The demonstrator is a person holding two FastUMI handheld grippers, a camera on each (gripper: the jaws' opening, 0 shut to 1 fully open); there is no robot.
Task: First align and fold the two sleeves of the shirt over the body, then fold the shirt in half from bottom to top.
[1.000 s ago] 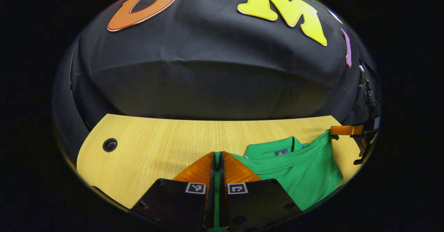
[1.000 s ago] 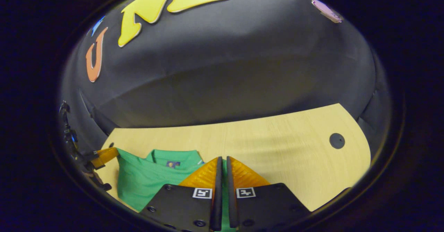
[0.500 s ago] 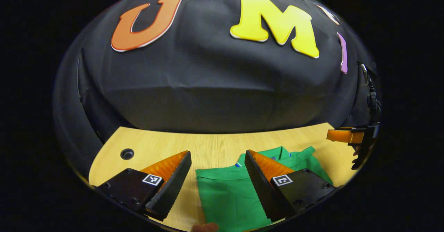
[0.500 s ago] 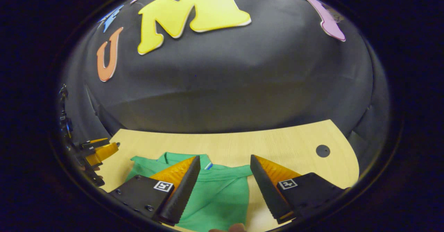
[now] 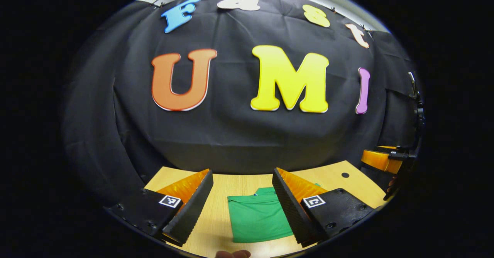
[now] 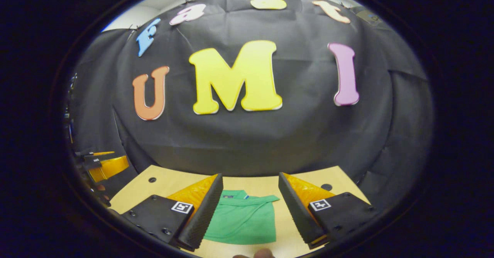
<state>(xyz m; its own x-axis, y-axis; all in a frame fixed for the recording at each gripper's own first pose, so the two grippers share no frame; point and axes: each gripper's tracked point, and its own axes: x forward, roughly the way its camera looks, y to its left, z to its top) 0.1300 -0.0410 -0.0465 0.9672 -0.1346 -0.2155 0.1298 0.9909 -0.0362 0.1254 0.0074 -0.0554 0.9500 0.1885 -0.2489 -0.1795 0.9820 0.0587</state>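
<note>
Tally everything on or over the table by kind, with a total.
Shirts: 1, the folded green shirt lying on the wooden table.
Grippers: 2, the left gripper and the right gripper, both open above it.
Total: 3.

Light wood table [image 5: 216, 227] w/ round cable holes; folded green shirt [image 5: 256, 219] flat on it, collar toward 12 o'clock.

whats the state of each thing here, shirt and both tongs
green polo shirt: folded into a compact rectangle, flat on the light wooden table, collar at the far end
left tongs: open, holding nothing, apart from the shirt
right tongs: open, holding nothing, apart from the shirt
</note>
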